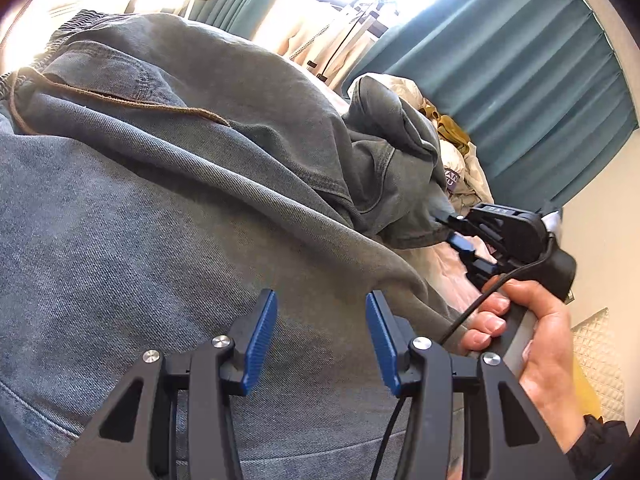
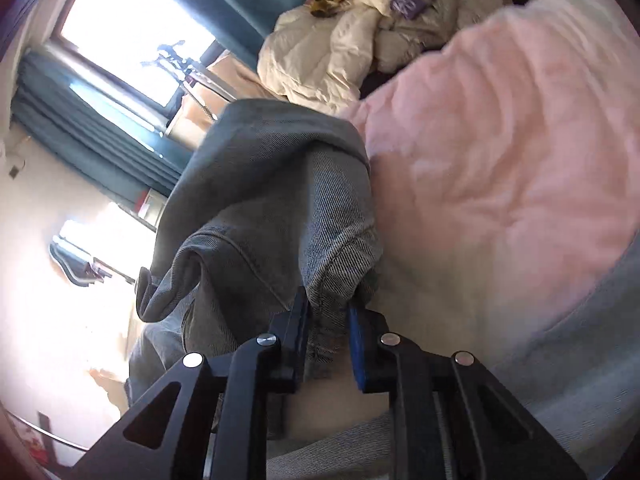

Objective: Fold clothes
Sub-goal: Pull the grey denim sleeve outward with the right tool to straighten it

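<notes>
Denim jeans: spread across pink bedding, hem lifted.
My right gripper: clamped on that hem.
My left gripper: spread wide above denim, gripping nothing.

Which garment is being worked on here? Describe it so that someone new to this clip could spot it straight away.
Start from the pink quilt covering the bed. On its near side lies a pair of grey-blue denim jeans, one bunched edge pinched in the right tongs. Unlike the cream puffy jacket heaped further back, it is dark twill with stitched seams and an elastic waistband.
</notes>
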The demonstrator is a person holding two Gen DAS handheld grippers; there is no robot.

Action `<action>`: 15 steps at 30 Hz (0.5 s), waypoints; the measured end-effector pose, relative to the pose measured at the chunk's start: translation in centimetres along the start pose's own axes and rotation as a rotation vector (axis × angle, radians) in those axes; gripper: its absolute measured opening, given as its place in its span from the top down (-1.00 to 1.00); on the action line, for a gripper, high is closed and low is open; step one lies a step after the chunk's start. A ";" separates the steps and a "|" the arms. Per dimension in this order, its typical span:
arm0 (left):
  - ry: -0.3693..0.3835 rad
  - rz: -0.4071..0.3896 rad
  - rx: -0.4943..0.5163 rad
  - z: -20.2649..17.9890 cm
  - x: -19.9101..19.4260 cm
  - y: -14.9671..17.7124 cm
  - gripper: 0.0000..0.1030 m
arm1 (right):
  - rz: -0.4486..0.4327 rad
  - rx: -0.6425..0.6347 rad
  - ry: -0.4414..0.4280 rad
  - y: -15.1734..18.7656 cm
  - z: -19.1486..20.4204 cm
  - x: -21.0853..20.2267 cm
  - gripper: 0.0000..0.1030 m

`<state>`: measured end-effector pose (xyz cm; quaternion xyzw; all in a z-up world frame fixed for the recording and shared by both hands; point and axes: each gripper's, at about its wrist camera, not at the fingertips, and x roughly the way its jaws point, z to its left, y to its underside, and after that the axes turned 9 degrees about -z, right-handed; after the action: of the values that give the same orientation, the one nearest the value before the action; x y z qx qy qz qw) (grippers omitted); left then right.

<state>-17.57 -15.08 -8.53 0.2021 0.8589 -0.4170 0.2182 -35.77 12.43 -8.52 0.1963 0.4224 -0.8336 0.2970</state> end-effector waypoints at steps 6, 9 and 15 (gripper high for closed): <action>-0.007 0.001 0.029 -0.3 0.0 0.6 0.08 | -0.091 -0.310 0.197 -5.0 0.9 -5.1 0.69; -0.015 0.006 0.043 -0.4 0.1 0.9 0.08 | -0.119 -0.471 0.329 -6.5 -0.2 -7.1 0.69; -0.022 0.018 0.085 -1.0 0.5 1.6 0.08 | -0.139 -0.669 0.560 -8.8 -4.7 -9.2 0.69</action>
<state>-17.32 -13.30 -9.21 0.2143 0.8361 -0.4534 0.2223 -34.35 23.40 -0.72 0.2790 0.7453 -0.5836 0.1616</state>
